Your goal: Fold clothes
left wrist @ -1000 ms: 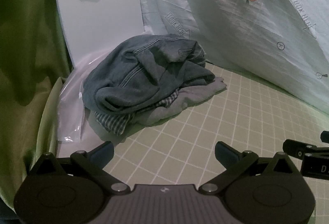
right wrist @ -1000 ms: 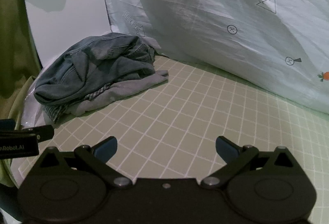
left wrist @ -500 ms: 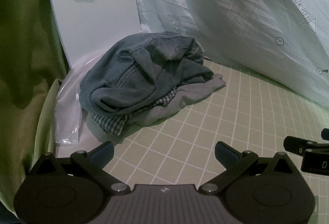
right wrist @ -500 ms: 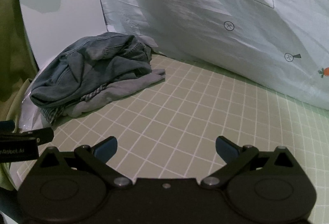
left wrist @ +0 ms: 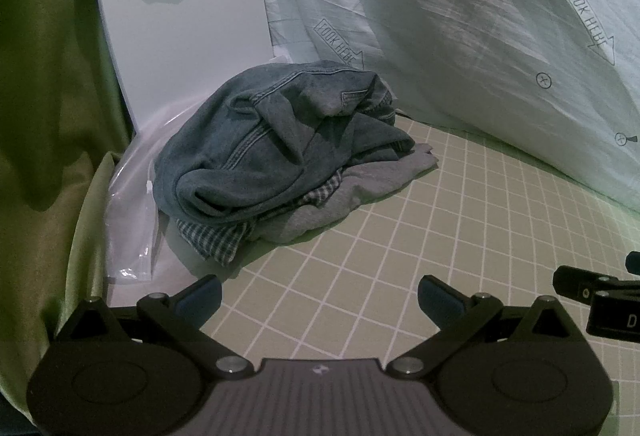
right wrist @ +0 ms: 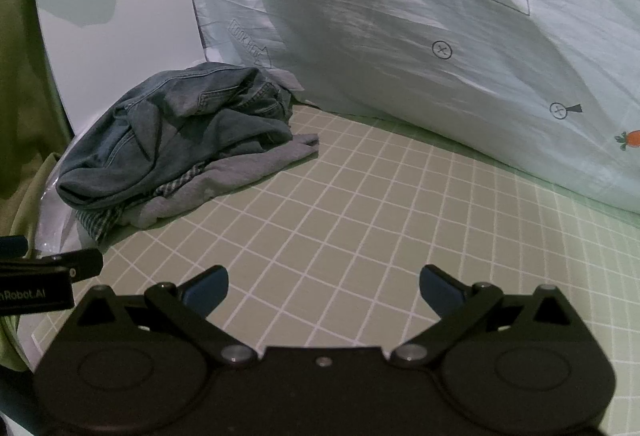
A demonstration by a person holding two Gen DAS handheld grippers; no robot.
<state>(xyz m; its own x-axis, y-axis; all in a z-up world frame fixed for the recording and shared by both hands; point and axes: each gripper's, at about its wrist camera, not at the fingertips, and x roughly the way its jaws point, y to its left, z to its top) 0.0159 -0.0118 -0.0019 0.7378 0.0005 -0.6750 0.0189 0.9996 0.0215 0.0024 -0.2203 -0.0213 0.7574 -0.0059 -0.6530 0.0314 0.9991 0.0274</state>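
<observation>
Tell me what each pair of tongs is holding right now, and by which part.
Nothing is held. The left tongs and right tongs are both open over the checked mat, short of the clothes pile.

Left tongs (left wrist: 320, 294), right tongs (right wrist: 324, 286) spread wide, empty.

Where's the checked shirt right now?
In the left wrist view, the checked shirt pokes out low in the clothes pile, under the denim jacket, beside the grey garment.

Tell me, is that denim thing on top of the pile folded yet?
No. The denim garment lies crumpled, bunched in uneven creases atop the grey and checked clothes; both grippers are open, holding nothing.
</observation>
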